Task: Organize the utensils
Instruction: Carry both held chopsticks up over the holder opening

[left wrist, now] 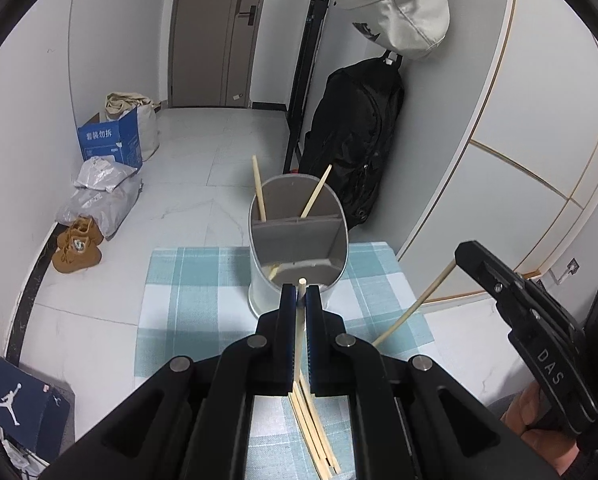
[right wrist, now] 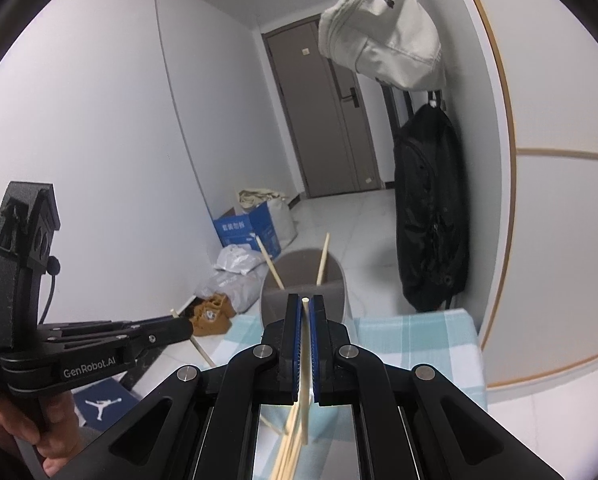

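A grey utensil holder (left wrist: 258,286) with an inner divider stands at the far end of a blue checked cloth (left wrist: 179,300). Two chopsticks (left wrist: 259,188) lean in its back compartment. My left gripper (left wrist: 299,294) is shut on one wooden chopstick (left wrist: 301,282), whose tip pokes up just before the holder. To the right, my right gripper (left wrist: 465,254) grips another chopstick (left wrist: 415,308). In the right wrist view my right gripper (right wrist: 305,308) is shut on that chopstick (right wrist: 305,301), with the holder (right wrist: 337,280) behind it and my left gripper (right wrist: 183,326) at the left. Several loose chopsticks (left wrist: 315,440) lie on the cloth below.
A black backpack (left wrist: 355,140) and a pale bag (left wrist: 395,4) hang on the wall at the right. On the floor at the left are a blue box (left wrist: 109,140), plastic bags (left wrist: 99,196), brown shoes (left wrist: 77,246) and a dark shoe box (left wrist: 19,404). A hand (right wrist: 51,432) holds the left gripper.
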